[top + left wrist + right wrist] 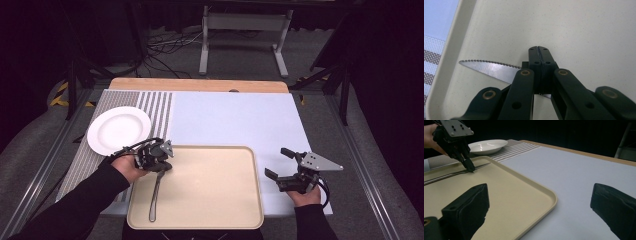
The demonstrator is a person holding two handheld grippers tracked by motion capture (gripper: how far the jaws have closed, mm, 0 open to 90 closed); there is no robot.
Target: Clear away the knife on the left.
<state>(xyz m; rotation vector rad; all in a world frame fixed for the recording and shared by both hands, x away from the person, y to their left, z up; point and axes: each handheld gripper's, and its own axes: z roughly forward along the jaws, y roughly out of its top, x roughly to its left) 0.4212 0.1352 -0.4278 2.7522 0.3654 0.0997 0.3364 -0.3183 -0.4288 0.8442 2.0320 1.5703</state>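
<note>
Beige tray [210,200]; white plate [117,130]; grey-striped mat [155,107]

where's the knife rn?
The knife lies on the left part of the beige tray, its serrated blade clamped by the left gripper.

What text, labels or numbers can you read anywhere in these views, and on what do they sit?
None: no legible word, number, brand or sign on anything.
The tray, the white plate and the striped mat carry no print.
The knife blade shows a serrated edge and no stamp.
The grey plate on the right gripper has only holes.
The left gripper shows screws, no lettering.
</note>
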